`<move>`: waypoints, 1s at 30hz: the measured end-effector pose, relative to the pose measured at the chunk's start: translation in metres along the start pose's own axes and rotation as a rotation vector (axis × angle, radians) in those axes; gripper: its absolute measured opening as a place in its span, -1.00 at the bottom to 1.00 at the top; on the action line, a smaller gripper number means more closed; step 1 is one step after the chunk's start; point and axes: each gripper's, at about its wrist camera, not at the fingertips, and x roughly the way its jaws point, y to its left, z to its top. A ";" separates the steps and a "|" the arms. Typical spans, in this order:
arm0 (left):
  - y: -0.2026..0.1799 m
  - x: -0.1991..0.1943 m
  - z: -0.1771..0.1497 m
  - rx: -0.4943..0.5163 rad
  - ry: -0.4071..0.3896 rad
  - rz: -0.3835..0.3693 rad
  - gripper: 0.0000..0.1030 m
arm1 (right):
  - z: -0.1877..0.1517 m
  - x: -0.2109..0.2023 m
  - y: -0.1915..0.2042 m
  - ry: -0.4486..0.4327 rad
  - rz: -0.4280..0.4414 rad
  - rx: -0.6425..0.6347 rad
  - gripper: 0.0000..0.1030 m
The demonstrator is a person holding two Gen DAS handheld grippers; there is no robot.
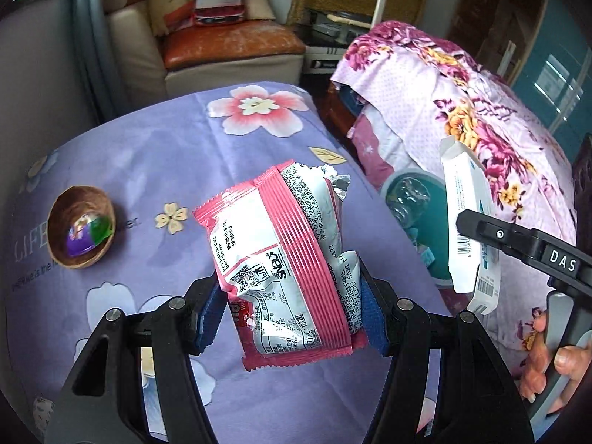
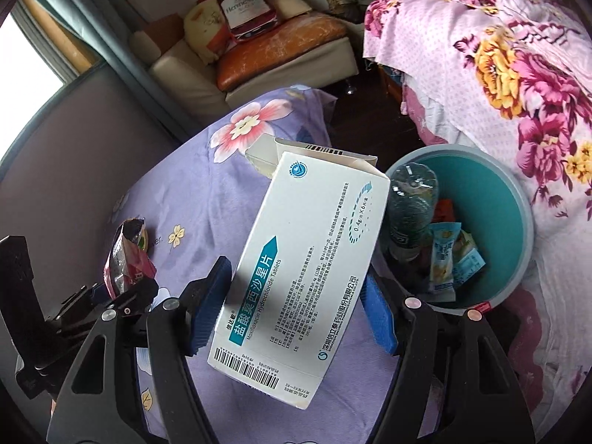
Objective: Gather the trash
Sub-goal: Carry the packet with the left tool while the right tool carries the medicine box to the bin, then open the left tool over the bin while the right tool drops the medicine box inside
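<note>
Spread across the near and left ground: a purple flowered tablecloth (image 1: 155, 155). To the right, a pink floral bedcover (image 2: 518, 74). Between them, low on the right, a teal trash bin (image 2: 499, 199) already holding a plastic bottle (image 2: 410, 207) and small sachets.

Held above the cloth by the right gripper (image 2: 296, 307), blue pads pinching its two long sides: a white tablet box (image 2: 307, 270), top flap open, just left of the bin. Pinched likewise in the left gripper (image 1: 292, 314): a torn pink-and-silver snack wrapper (image 1: 285, 259), farther left of the bin.

Carrying step, by the look of it; neither piece over the bin mouth yet. Next move likely calls for swinging both rightward over the rim before spreading the jaws, box first as the nearer.

Shown only by the left wrist view: a brown shell bowl (image 1: 81, 225) with a purple-green scrap inside, far left, probably still to collect, plus fingers on the right handle. Shown clearly only by the right wrist view: the bin's contents.
</note>
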 end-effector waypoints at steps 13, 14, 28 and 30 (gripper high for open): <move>-0.125 0.060 0.020 0.200 0.077 -0.091 0.23 | 0.021 -0.030 -0.127 -0.068 -0.093 0.172 0.26; -0.132 0.065 0.021 0.210 0.086 -0.097 0.23 | 0.021 -0.030 -0.134 -0.069 -0.095 0.173 0.26; -0.196 0.140 0.033 0.275 0.217 -0.156 0.25 | 0.041 -0.023 -0.182 -0.057 -0.113 0.189 0.26; -0.201 0.146 0.036 0.274 0.223 -0.157 0.28 | 0.044 -0.023 -0.187 -0.057 -0.119 0.195 0.26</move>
